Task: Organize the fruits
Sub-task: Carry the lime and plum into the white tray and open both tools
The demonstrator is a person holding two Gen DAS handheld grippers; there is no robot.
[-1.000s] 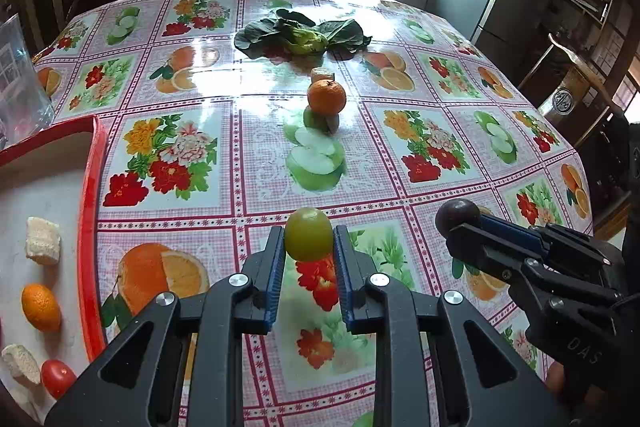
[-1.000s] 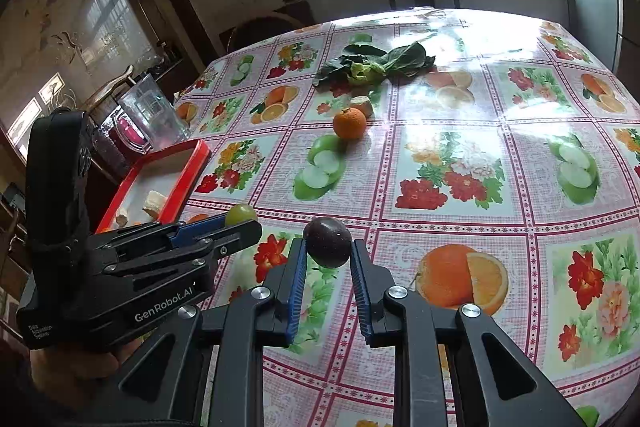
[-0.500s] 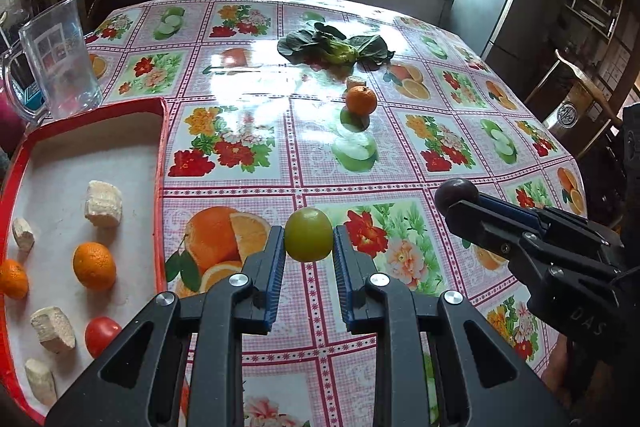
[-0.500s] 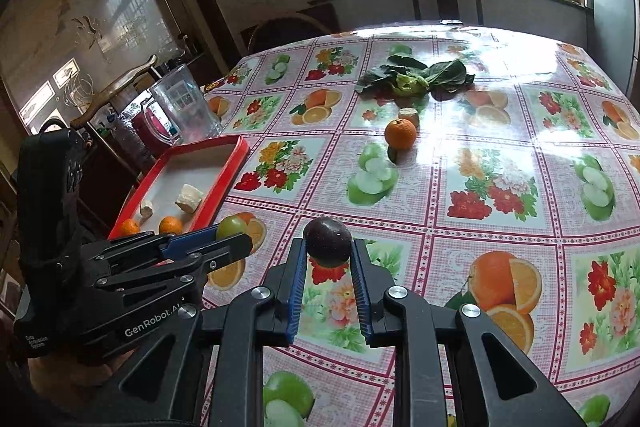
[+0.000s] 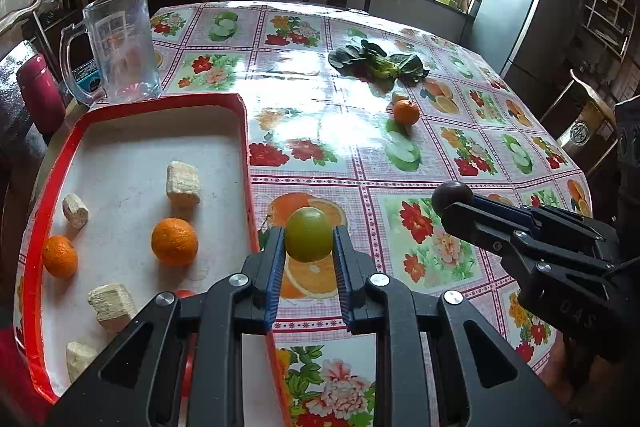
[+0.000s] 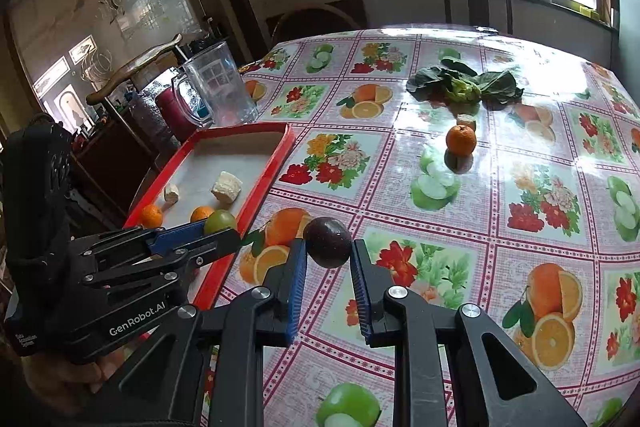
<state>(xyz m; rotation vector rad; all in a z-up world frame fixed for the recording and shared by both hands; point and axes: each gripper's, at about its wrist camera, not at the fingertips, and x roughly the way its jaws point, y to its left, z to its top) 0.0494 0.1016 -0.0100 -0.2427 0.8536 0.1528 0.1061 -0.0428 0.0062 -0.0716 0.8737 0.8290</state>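
— Two fruits at once, one per gripper: why carry them that way?

— From the left wrist view, my left gripper [image 5: 309,247] was closed tight on a green fruit [image 5: 308,235], pinched at its widest part so it could not roll out. It hung above the tablecloth, just right of the red tray [image 5: 245,131]. I judged the tray to be the collecting place, since two oranges [image 5: 175,241] already lay inside it among pale chunks [image 5: 183,179]. Off to the right, my right gripper [image 5: 454,201] carried a dark purple fruit [image 5: 451,195] at its tip.

— And the right wrist view?

— There the right gripper's blue pads were clamped on that purple fruit [image 6: 328,242], held above the printed cloth, near the tray's near right edge [image 6: 256,191]. My left gripper [image 6: 224,227] showed at the left with the green fruit [image 6: 219,221] over the tray's rim.

— What was left out?

— One orange [image 6: 461,139] sat far out on the table [image 6: 520,163], beside a small pale piece and near some leafy greens [image 6: 464,85]. A clear jug [image 6: 219,87] stood beyond the tray.
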